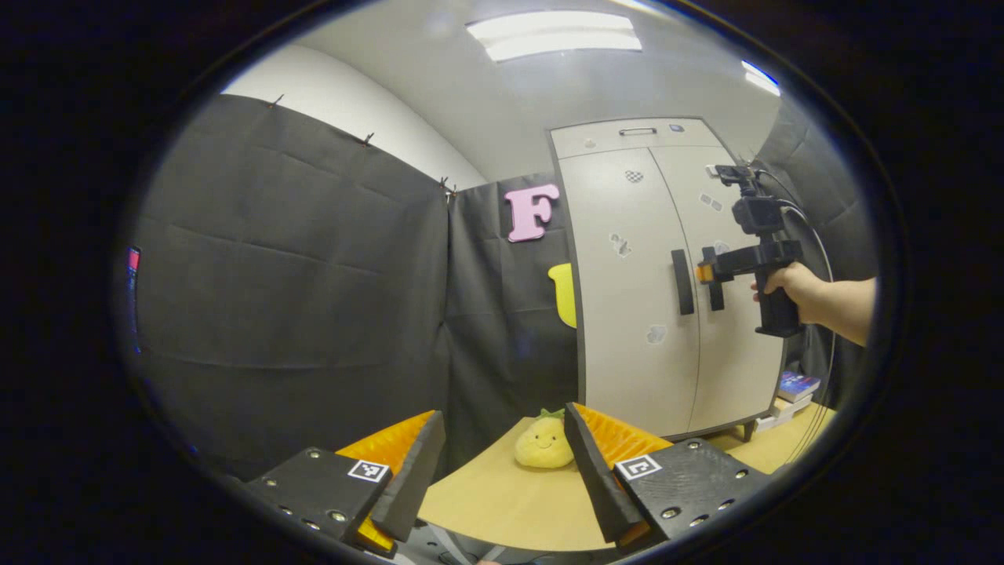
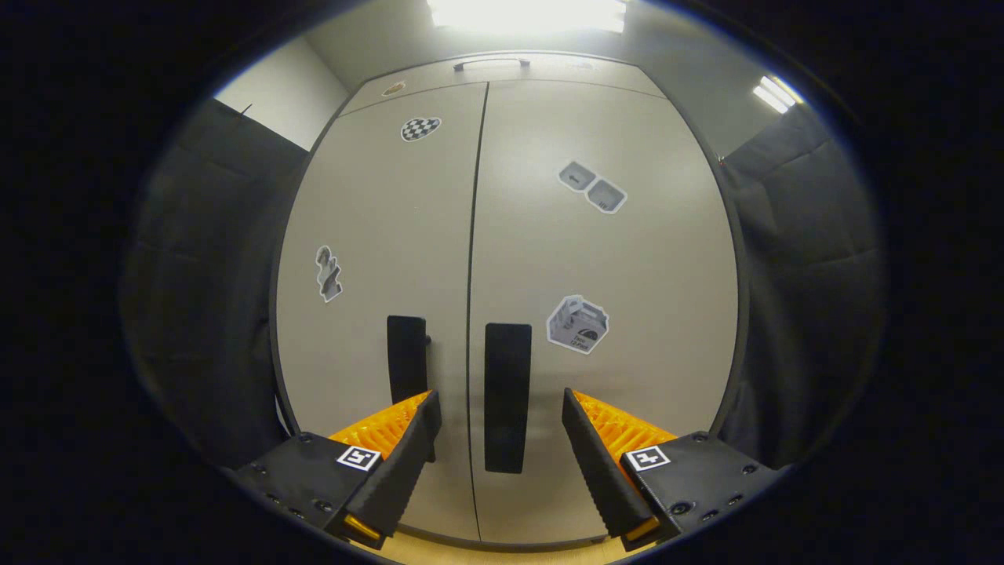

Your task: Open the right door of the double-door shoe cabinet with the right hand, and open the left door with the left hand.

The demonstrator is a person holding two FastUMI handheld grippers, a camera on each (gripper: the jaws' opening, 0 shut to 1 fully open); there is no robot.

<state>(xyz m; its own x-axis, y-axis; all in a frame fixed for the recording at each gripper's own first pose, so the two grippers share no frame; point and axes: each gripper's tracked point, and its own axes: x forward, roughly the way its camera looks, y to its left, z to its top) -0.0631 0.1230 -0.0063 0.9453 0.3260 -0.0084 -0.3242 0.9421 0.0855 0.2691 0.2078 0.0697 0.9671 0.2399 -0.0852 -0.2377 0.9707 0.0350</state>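
**Both doors shut; right handle framed between the right fingers**

In the right gripper view, the shoe cabinet is seen close ahead with its two doors closed. Two dark vertical handles are counted: the right door handle stands between the two fingers of the right gripper, beyond the tips and untouched as far as can be told; the left door handle is partly hidden behind the left-hand finger. The right gripper's fingers are spread wide, with nothing clamped. Five stickers are counted on the door fronts, and one slim handle on the top panel.

In the left gripper view, the left gripper is held well apart from the cabinet, fingers spread wide and empty. Between and beyond the fingers, one yellow plush toy is seen on the wooden tabletop. Up and to the right of the fingers the cabinet is seen, with the other gripper held by a hand just before the handles. A stack of books lies beside the cabinet's foot; the count cannot be told.
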